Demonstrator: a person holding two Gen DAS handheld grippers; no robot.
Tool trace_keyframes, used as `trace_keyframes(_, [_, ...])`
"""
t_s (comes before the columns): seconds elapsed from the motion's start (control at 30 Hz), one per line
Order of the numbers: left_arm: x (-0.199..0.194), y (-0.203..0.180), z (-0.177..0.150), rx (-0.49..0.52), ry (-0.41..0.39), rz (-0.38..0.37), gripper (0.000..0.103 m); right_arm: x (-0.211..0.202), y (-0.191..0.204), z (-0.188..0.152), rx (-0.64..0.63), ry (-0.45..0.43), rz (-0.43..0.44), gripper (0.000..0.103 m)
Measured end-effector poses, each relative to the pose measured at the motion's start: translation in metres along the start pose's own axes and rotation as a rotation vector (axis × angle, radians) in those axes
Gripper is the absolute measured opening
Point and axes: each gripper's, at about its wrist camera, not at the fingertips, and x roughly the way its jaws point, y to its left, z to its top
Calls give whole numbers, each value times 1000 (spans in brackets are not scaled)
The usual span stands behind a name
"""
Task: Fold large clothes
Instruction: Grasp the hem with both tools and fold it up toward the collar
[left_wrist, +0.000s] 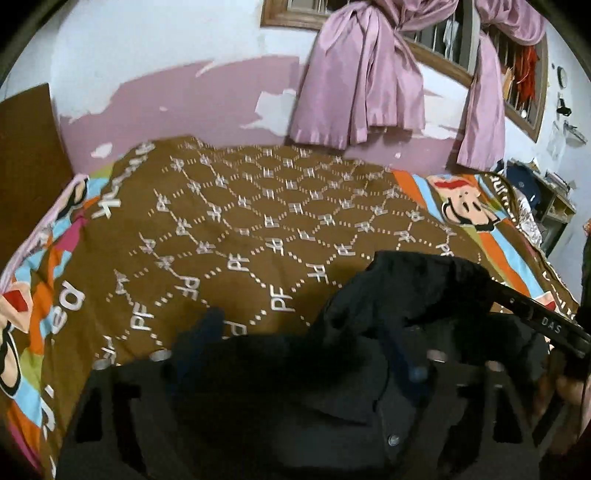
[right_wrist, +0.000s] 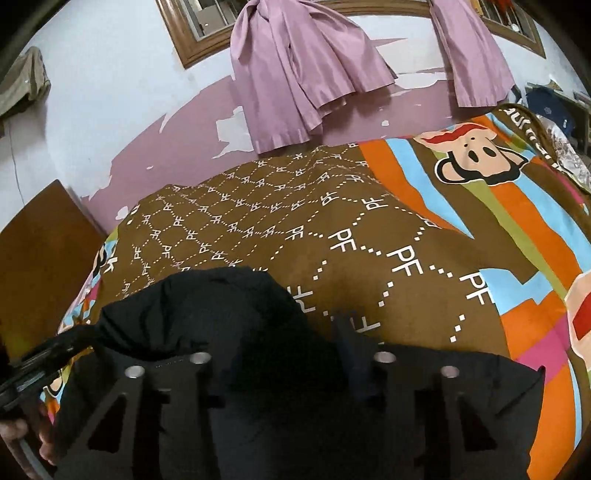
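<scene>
A large black padded jacket (left_wrist: 388, 306) hangs bunched over the near edge of the bed; it also fills the lower part of the right wrist view (right_wrist: 207, 317). My left gripper (left_wrist: 295, 343) is buried in the dark cloth; one blue finger (left_wrist: 207, 325) shows at its left, and the jaws look closed on the fabric. My right gripper (right_wrist: 291, 347) is likewise wrapped in the jacket, with a dark blue finger (right_wrist: 351, 343) showing at its right. The other hand's gripper shows at each view's edge (left_wrist: 546, 321) (right_wrist: 33, 365).
The bed carries a brown "PF" patterned bedspread (left_wrist: 240, 221) with striped cartoon borders (right_wrist: 498, 177). Pink curtains (left_wrist: 362, 74) hang on the far wall. A wooden headboard (left_wrist: 26, 155) stands at the left. Shelves with clutter (left_wrist: 543, 195) stand at the right.
</scene>
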Motion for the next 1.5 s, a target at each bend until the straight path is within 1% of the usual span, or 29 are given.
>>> trace_keyframes(0.03, [6,-2,1,-10,20,-10,43,-1,0,0,-4,0,1,28])
trace_keyframes(0.07, [12,-4,1,-22,40,-25,35,-2,-1,0,-6,1,13,20])
trace_keyframes(0.1, [16,-4,1,-33,60,-38,18,-5,-1,-1,-7,3,29,15])
trace_keyframes(0.13, [18,-5,0,-43,72,-50,5,-5,-1,-1,-11,5,33,13])
trace_keyframes(0.17, [19,-4,-2,-58,79,-67,5,-8,0,-3,-21,4,27,10])
trace_keyframes(0.2, [16,-4,-3,-61,65,-71,4,-9,1,-4,-28,1,23,8])
trace_keyframes(0.4, [-7,6,-15,-80,20,-105,3,-27,1,-15,-60,-8,-19,5])
trace_keyframes(0.5, [-19,9,-20,-60,21,-78,2,-41,4,-17,-78,-14,-23,4])
trace_keyframes(0.63, [-39,9,-27,-38,35,-59,2,-79,16,-24,-127,-42,-14,3])
trace_keyframes(0.7, [-61,8,-35,-24,25,-54,2,-106,20,-38,-135,-60,8,3])
trace_keyframes(0.77, [-82,6,-47,-18,17,-56,2,-126,21,-55,-165,-63,12,3])
trace_keyframes(0.83, [-102,5,-62,-2,26,-56,2,-138,19,-74,-198,-41,4,3])
trace_keyframes(0.9, [-112,1,-79,34,60,-59,2,-140,16,-87,-208,-24,-1,3])
trace_keyframes(0.93, [-115,-1,-87,55,64,-60,2,-137,13,-93,-208,-13,-7,3])
trace_keyframes(1.0, [-112,-5,-102,72,81,-64,2,-123,8,-103,-201,18,-28,3])
trace_keyframes(1.03, [-107,-5,-109,64,90,-63,2,-117,6,-106,-195,29,-33,3])
trace_keyframes(1.13, [-88,-5,-124,13,96,-70,2,-93,-7,-117,-151,62,-39,2])
trace_keyframes(1.27, [-59,-2,-141,-27,107,-58,2,-79,-23,-128,-97,81,-21,1])
trace_keyframes(1.37, [-55,1,-144,-29,98,-49,2,-84,-32,-127,-56,67,23,1])
trace_keyframes(1.5, [-56,5,-145,-36,91,-60,2,-108,-35,-124,-35,-11,44,1])
